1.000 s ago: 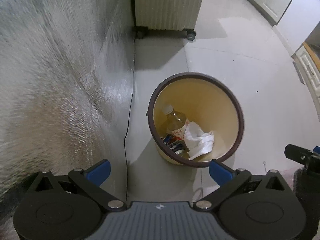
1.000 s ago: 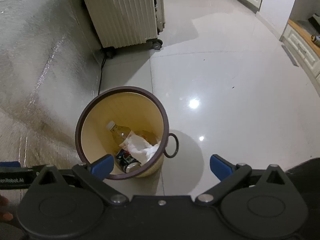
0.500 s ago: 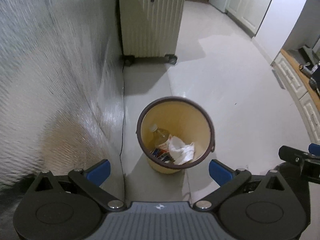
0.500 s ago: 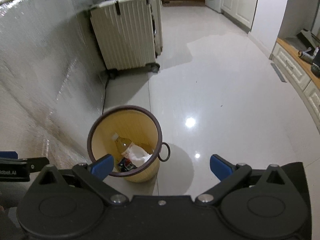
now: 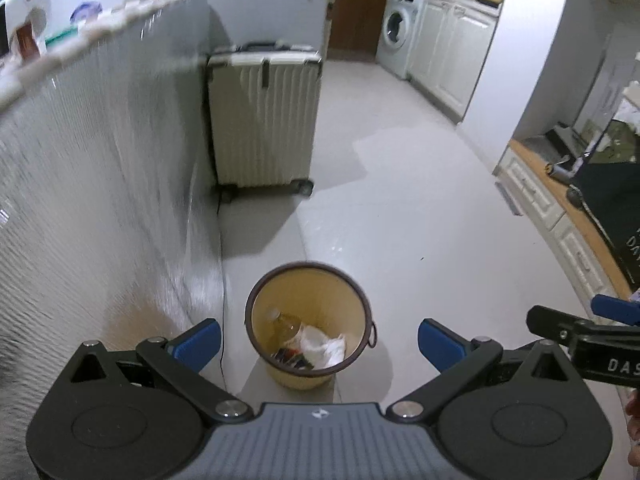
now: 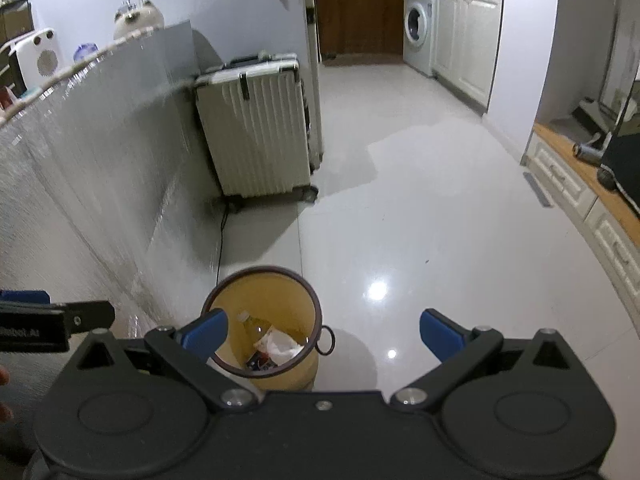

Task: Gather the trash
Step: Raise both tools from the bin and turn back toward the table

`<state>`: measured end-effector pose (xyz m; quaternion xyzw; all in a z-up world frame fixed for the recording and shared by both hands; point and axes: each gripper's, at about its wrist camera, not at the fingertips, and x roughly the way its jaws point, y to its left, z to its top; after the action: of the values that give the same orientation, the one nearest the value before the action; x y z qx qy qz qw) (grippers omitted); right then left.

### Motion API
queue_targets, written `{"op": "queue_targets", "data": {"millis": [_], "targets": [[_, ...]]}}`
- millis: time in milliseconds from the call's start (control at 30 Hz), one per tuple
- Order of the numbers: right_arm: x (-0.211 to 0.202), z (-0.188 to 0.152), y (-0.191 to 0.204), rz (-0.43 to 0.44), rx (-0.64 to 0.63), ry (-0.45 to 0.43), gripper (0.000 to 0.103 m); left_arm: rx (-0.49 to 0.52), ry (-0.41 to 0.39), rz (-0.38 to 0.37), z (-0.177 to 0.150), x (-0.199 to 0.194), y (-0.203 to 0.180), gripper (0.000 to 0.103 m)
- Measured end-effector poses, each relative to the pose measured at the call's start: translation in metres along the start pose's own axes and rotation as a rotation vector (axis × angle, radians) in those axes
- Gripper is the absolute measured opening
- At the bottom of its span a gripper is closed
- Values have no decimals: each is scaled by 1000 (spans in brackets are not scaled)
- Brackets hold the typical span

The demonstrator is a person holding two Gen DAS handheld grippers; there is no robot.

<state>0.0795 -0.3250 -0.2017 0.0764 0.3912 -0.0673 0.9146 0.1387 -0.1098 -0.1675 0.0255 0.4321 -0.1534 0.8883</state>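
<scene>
A yellow waste bin with a brown rim (image 5: 336,276) stands on the pale floor, also in the right wrist view (image 6: 296,280). Inside lie a plastic bottle (image 5: 286,322), crumpled white paper (image 5: 322,346) and a dark wrapper (image 5: 288,357); the paper (image 6: 282,344) shows in the right wrist view too. My left gripper (image 5: 318,338) is open and empty, high above the bin. My right gripper (image 6: 322,330) is open and empty, above and right of the bin. Each gripper's side shows at the edge of the other's view.
A silver foil-covered wall (image 5: 100,200) runs along the left. A cream ribbed suitcase (image 5: 264,116) on wheels stands behind the bin. White cabinets and a washing machine (image 5: 394,38) are far back. A low wooden-topped cabinet (image 5: 560,208) lines the right.
Both grippers have risen and pulled back from the bin, staying open. The bin looks much smaller, and the suitcase, wall top and kitchen have come into view.
</scene>
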Motion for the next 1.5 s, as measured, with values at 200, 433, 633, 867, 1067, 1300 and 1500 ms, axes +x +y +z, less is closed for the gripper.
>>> {"op": "queue_targets", "data": {"millis": [200, 433, 633, 867, 1067, 1300, 1500], "targets": [[-44, 6, -1, 2, 6, -77, 103, 58, -80, -4, 4, -48, -13, 103], [-97, 16, 1, 20, 2, -188, 103, 91, -212, -8, 6, -113, -15, 103], [-132, 28, 15, 54, -29, -269, 103, 82, -306, 4, 11, -156, 1, 103], [-155, 49, 42, 114, -74, -346, 103, 28, -374, 66, 19, -189, 43, 103], [-161, 68, 81, 180, -110, -386, 103, 2, -418, 145, 27, -214, 90, 103], [-156, 91, 131, 239, -154, -404, 103, -1, -459, 204, 42, -237, 152, 103], [-143, 110, 176, 277, -192, -403, 103, 18, -501, 265, 66, -254, 208, 103]]}}
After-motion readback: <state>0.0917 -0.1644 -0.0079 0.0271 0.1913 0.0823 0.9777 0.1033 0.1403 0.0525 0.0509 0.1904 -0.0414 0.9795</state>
